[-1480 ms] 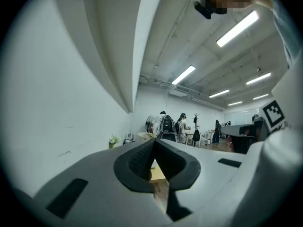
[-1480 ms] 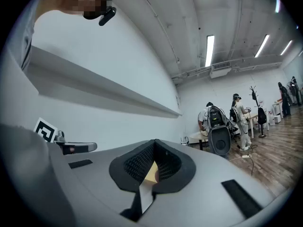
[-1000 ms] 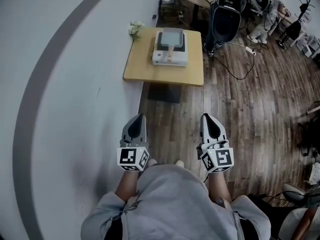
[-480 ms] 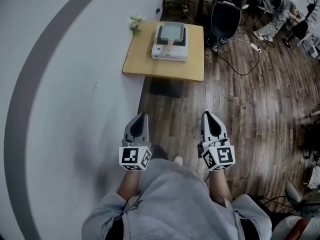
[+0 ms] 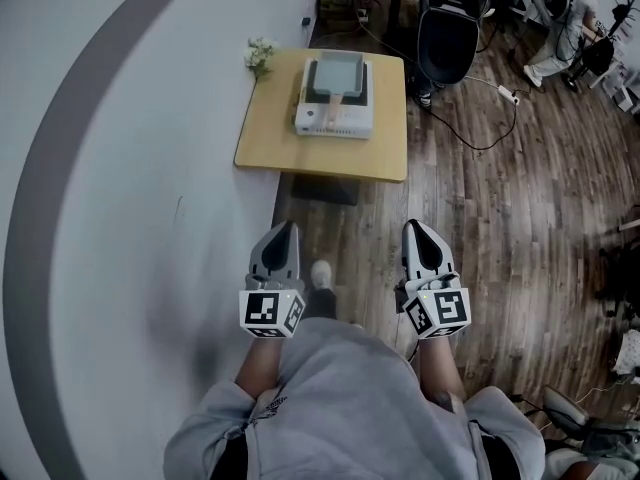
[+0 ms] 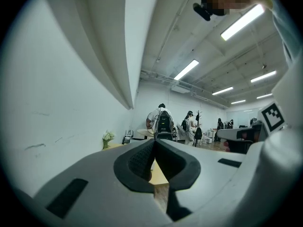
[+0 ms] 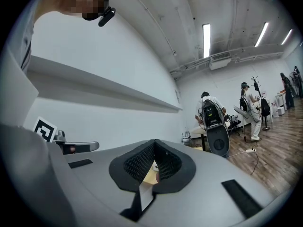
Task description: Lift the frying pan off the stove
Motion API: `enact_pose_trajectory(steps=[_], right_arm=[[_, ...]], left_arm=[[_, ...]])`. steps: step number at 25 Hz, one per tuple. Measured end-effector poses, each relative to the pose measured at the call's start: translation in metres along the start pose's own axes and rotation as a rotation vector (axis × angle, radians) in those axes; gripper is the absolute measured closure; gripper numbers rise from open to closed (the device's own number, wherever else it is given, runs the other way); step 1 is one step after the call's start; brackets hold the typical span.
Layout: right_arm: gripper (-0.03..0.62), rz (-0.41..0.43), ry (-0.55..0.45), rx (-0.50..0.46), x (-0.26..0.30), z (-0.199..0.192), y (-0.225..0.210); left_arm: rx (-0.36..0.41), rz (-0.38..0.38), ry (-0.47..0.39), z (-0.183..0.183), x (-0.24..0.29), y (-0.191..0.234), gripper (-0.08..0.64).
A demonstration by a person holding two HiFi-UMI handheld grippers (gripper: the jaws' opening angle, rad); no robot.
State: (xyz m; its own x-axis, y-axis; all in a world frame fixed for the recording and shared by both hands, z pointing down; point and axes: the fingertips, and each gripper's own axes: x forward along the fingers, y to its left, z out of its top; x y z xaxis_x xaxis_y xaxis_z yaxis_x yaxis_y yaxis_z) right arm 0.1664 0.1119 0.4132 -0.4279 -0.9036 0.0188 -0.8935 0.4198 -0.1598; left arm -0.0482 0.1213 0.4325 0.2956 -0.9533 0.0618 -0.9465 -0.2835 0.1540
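Observation:
A square grey frying pan (image 5: 335, 74) with a light wooden handle (image 5: 337, 102) rests on a white portable stove (image 5: 334, 116), which stands on a low wooden table (image 5: 300, 148) ahead of me in the head view. Both grippers hang close to my body, well short of the table. My left gripper (image 5: 283, 231) is shut and empty, and so is my right gripper (image 5: 417, 232). The table's edge (image 6: 160, 172) shows past the tips in the left gripper view. Through the jaw tips in the right gripper view a sliver of table (image 7: 151, 173) shows.
A small bunch of white flowers (image 5: 259, 56) stands at the table's far left corner. The white wall (image 5: 120, 168) runs along the left. A dark upright machine (image 5: 449, 30) with a cable (image 5: 480, 138) on the wood floor stands behind the table. People (image 5: 560, 28) stand at the far right.
The table with stove and pan has slid lower in the head view. A shoe has stepped forward between the grippers. Both grippers keep their place and stay shut.

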Motion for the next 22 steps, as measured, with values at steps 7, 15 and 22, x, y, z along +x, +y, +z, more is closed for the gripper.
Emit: enact_pose_trajectory(steps=[7, 15, 22], right_arm=[[0.594, -0.032, -0.001, -0.009, 0.095, 0.012, -0.003], [0.594, -0.041, -0.005, 0.014, 0.172, 0.022, 0.009], [0.594, -0.047, 0.043, 0.037, 0.205, 0.01, 0.003]], left_arm=[[0.001, -0.067, -0.011, 0.021, 0.083, 0.051, 0.558], [-0.031, -0.121, 0.006, 0.037, 0.147, 0.102, 0.559], [-0.061, -0.146, 0.042, 0.034, 0.175, 0.12, 0.558]])
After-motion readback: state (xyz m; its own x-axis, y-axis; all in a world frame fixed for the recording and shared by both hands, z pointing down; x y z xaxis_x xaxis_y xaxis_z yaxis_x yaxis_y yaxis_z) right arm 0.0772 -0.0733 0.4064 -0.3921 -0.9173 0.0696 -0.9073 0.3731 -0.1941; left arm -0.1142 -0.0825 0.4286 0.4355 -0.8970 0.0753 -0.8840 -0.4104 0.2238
